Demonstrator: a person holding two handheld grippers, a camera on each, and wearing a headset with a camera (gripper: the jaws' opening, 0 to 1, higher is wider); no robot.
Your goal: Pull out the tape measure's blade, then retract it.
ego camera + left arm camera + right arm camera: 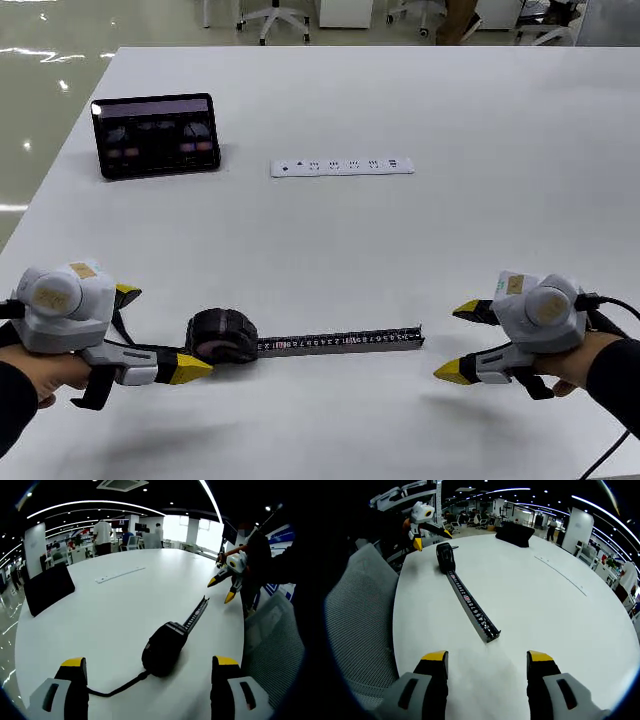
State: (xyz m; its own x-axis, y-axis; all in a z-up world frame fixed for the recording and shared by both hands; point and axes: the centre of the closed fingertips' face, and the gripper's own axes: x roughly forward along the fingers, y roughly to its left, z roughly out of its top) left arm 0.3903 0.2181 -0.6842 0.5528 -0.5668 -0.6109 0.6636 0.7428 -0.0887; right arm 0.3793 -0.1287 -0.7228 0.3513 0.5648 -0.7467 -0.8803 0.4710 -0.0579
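Ok, left gripper (165,332) sits just left of the tape measure case (222,335), jaws spread wide and holding nothing. In the left gripper view the case lies ahead of and between the two yellow tips, and I can't make out any contact. A thin black cord (115,687) runs from the back of the case toward the left jaw. The case rests on the white table (400,240) near the front edge. A dark tablet (155,135) stands well beyond the case and to its left, and a white power strip (342,167) lies flat well beyond it, slightly right. The blade (340,342) is out of the case and lies flat on the table, running right from the case with its numbers up. Its end hook (420,335) is free and nothing grips it. Right gripper (455,342) is right of the case, just past the hook end and apart from it, with jaws also spread and empty. In the right gripper view the hook lies ahead of the tips, roughly centred between them.
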